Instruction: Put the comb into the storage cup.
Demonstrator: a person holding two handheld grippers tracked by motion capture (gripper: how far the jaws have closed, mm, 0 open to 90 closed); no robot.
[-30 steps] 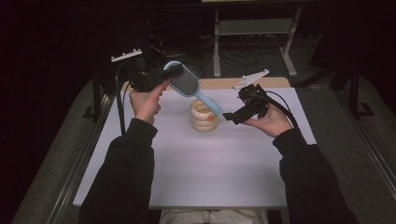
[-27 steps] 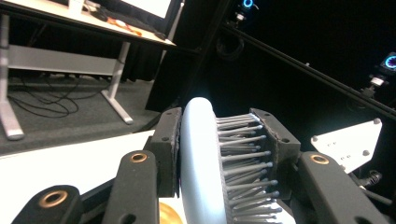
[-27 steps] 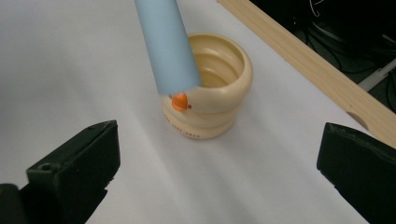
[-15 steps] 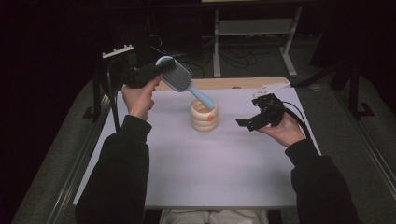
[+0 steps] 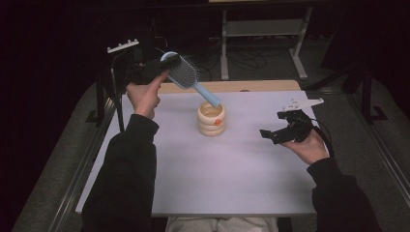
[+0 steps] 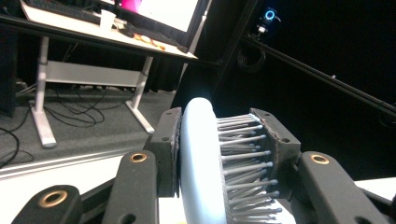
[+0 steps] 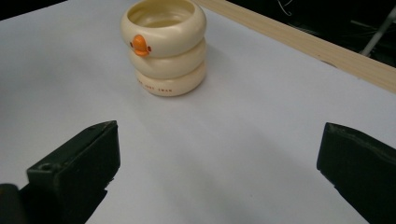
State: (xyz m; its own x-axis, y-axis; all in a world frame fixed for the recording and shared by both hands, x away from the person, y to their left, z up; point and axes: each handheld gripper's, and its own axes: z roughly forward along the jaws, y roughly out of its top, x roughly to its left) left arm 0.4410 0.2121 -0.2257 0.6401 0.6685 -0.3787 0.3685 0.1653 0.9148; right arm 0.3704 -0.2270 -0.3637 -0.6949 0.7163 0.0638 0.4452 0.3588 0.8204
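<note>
High view: the left gripper [image 5: 153, 67] is clamped on the head of the blue hairbrush [image 5: 186, 77]. The brush slants down, and its handle tip is just over the mouth of the duck cup [image 5: 212, 119] on the white table [image 5: 232, 179]. The right gripper [image 5: 279, 133] waits beside the cup with its jaws wide apart, holding nothing.

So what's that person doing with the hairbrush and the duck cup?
A person holds a gripper in each hand. The left gripper is shut on the head of a blue hairbrush, tilting it so the handle tip sits at the rim of the cream duck cup on the white table. The right gripper hangs open beside the cup, holding nothing.
</note>
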